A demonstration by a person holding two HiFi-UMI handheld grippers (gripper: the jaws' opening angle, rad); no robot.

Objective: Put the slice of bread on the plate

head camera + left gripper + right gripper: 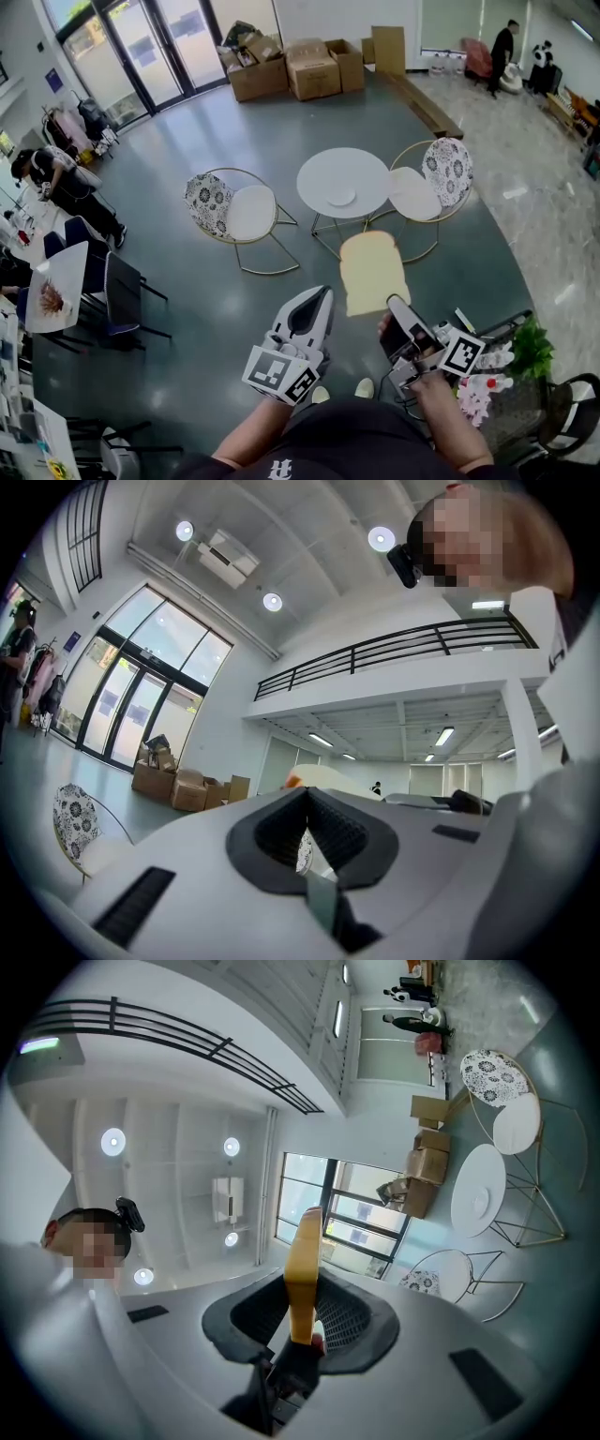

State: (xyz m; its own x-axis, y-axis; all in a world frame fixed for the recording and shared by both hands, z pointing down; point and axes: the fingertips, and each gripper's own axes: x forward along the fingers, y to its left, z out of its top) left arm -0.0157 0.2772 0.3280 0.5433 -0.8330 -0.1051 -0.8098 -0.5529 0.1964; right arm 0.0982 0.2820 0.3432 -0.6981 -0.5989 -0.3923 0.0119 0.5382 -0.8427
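Note:
The slice of bread [373,272] is pale yellow with a darker crust and hangs in the air in front of me. My right gripper [392,307] is shut on its lower edge. In the right gripper view the slice [302,1269] stands edge-on between the ribbed pads, rising from the right gripper [302,1314]. A small white plate [341,197] lies on the round white table [323,173] beyond the bread, and the plate [475,1202] also shows far off to the right. My left gripper [319,298] is beside the bread on its left, its jaws drawn together on nothing [307,832].
Two wire chairs with floral backs [234,211] [433,178] flank the table. Cardboard boxes [292,66] stand by the glass doors. A green plant [531,349] is at my right. A desk with food [54,286] and a person [56,183] are at the left.

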